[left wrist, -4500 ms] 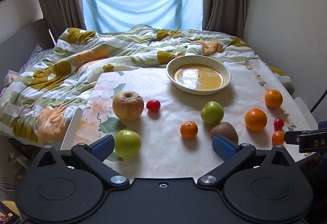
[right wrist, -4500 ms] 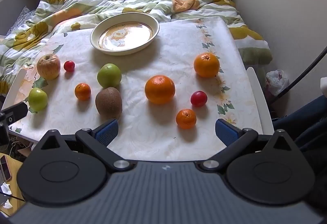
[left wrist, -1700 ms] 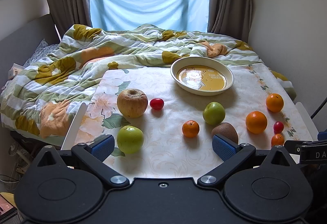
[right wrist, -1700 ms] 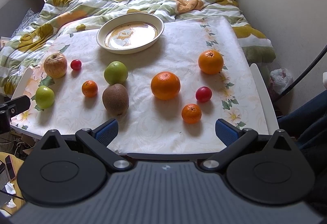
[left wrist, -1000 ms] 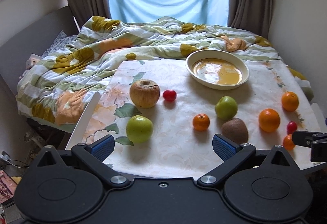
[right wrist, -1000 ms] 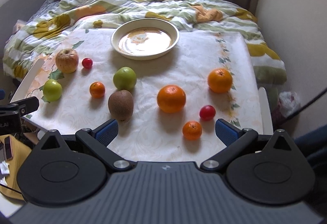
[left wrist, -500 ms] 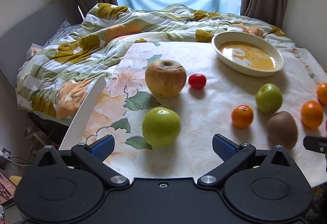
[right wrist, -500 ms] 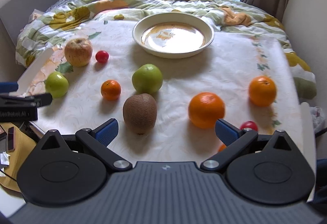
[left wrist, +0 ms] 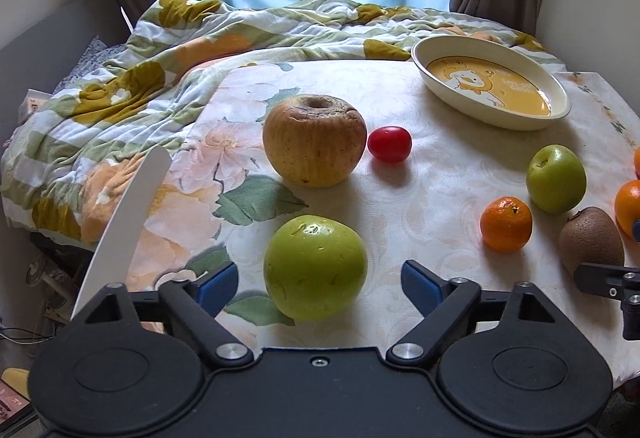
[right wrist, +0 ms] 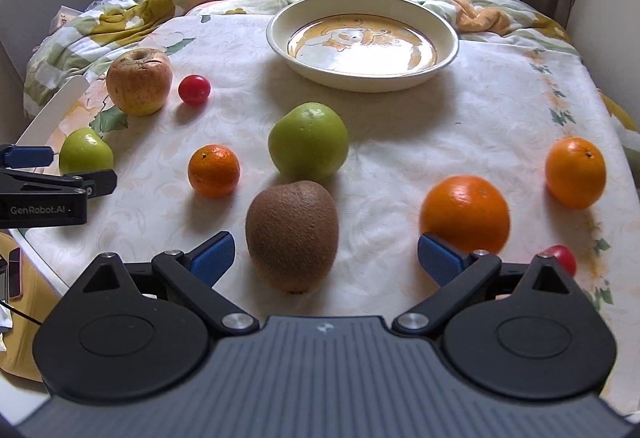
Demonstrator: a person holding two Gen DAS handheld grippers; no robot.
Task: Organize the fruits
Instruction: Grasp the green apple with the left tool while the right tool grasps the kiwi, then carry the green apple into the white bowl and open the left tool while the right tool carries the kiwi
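Left gripper (left wrist: 316, 284) is sitting spread around the near green apple (left wrist: 315, 267), jaws just been closing in but pads aren't touching it. Wrinkly apple (left wrist: 315, 139) and cherry tomato (left wrist: 389, 144) are lying behind it. Right gripper (right wrist: 323, 253) is hanging wide open around the kiwi (right wrist: 292, 234), not gripping. The bowl (right wrist: 362, 72) is sitting at the back.
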